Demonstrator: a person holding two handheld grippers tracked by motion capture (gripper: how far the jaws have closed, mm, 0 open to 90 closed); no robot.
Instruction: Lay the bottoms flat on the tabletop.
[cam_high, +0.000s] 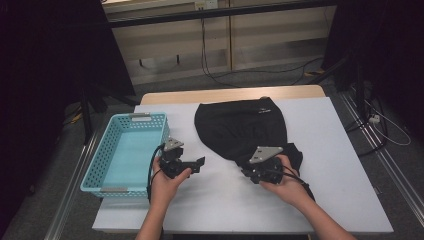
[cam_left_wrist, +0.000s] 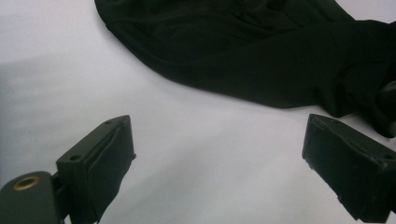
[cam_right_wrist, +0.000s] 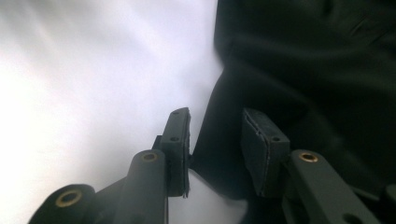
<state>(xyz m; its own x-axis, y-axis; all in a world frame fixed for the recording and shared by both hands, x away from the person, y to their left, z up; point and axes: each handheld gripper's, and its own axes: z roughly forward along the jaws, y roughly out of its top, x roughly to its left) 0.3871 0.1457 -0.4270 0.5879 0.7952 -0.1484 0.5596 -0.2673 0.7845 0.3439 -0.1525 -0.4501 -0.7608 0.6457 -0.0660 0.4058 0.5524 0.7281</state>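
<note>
Right gripper (cam_right_wrist: 215, 140): jaws a little apart, straddling the near edge of the black garment (cam_right_wrist: 303, 60); cloth sits in the gap, pads not pressing on it
Right gripper, from above (cam_high: 248, 171): low at the garment's near right corner, the person's hand (cam_high: 285, 184) behind it
Left gripper (cam_left_wrist: 219, 154): jaws wide apart, nothing between them, just white table under them
Left gripper, from above (cam_high: 200, 163): held over bare table, pointing right toward the garment, hand (cam_high: 167, 182) wrapped round its body
Garment (cam_high: 242, 129): spread flat mid-table, rounded near edge, a bunched fold at its near right by the right hand
Garment, left gripper view (cam_left_wrist: 243, 51): lies ahead of the open jaws, near but apart
Basket (cam_high: 92, 170): turquoise, on the left edge of the table, just beside the left gripper
Table (cam_high: 340, 145): white top, wooden strip along the far edge
</note>
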